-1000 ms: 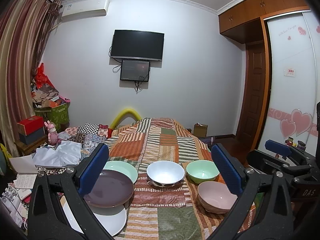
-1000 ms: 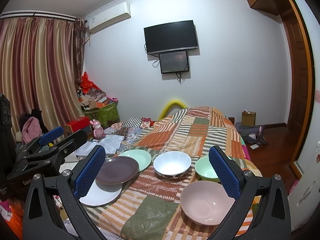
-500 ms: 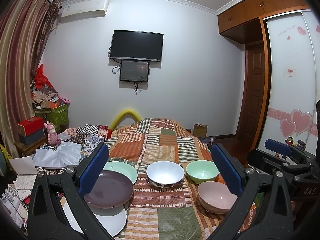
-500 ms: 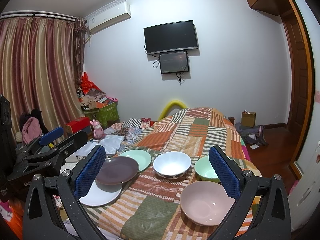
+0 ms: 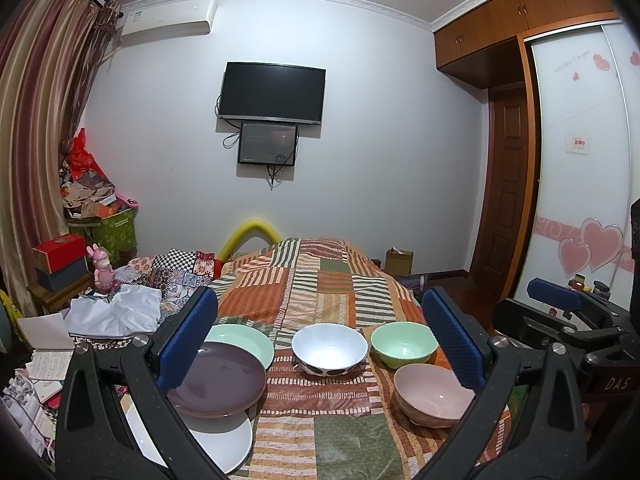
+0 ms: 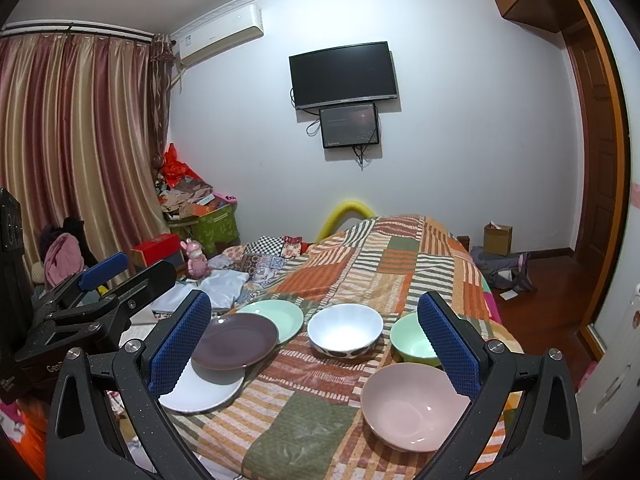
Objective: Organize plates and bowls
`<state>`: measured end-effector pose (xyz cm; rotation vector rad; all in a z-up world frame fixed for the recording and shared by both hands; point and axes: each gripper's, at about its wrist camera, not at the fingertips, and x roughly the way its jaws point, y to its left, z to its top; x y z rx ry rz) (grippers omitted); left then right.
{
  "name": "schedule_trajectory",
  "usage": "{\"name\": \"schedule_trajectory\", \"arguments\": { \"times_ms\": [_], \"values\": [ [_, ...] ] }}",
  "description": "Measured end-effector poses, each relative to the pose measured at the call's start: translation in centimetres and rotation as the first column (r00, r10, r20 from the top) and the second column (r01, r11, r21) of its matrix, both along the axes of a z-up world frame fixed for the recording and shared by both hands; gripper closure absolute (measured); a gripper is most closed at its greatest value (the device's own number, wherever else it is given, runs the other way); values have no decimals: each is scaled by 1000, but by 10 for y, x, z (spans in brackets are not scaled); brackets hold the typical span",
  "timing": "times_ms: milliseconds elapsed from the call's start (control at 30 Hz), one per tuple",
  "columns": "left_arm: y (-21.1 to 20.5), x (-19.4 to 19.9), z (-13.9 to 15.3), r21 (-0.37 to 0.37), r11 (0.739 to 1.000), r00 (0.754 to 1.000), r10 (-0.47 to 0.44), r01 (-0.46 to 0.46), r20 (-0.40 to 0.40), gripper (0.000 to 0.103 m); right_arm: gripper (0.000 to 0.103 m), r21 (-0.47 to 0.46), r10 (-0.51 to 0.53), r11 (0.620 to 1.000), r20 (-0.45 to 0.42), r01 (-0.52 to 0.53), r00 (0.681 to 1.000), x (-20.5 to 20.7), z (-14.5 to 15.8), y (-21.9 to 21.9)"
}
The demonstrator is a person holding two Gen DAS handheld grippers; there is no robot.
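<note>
Both grippers released, empty. Pink bowl at bed's near right corner, just under right gripper; left gripper nearer plates.

Both views are evenly lit by soft indoor light from overhead, bright enough that colours read clearly. The white bowl shows a bright glare patch inside; the purple plate beside it carries a dull sheen. Shadows beneath the dishes are faint. Fisheye distortion bends the curtain, well left of the bowl, into a curve, and the corners fall to black. Focus stays sharp throughout.
</note>
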<state>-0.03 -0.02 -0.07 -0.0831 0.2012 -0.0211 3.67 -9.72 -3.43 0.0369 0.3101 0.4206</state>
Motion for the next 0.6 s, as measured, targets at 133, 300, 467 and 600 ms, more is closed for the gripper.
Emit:
{"name": "schedule_trajectory", "arguments": {
  "times_ms": [133, 300, 467, 600],
  "values": [
    [0, 0, 0, -1, 1000, 1000, -1, 1, -1, 0, 0, -1, 0, 1000, 0, 0, 1000, 0, 0, 0],
    [1, 0, 0, 0, 1000, 1000, 0, 0, 0, 0, 0, -1, 0, 1000, 1, 0, 1000, 0, 0, 0],
    [1, 0, 0, -1, 1000, 1000, -1, 1, 2, 0, 0, -2, -1, 1000, 2, 1, 1000, 0, -1, 0],
    [1, 1, 0, -3, 1000, 1000, 0, 0, 1, 0, 0, -3, 1, 1000, 2, -1, 1000, -3, 3, 0]
  ]
}}
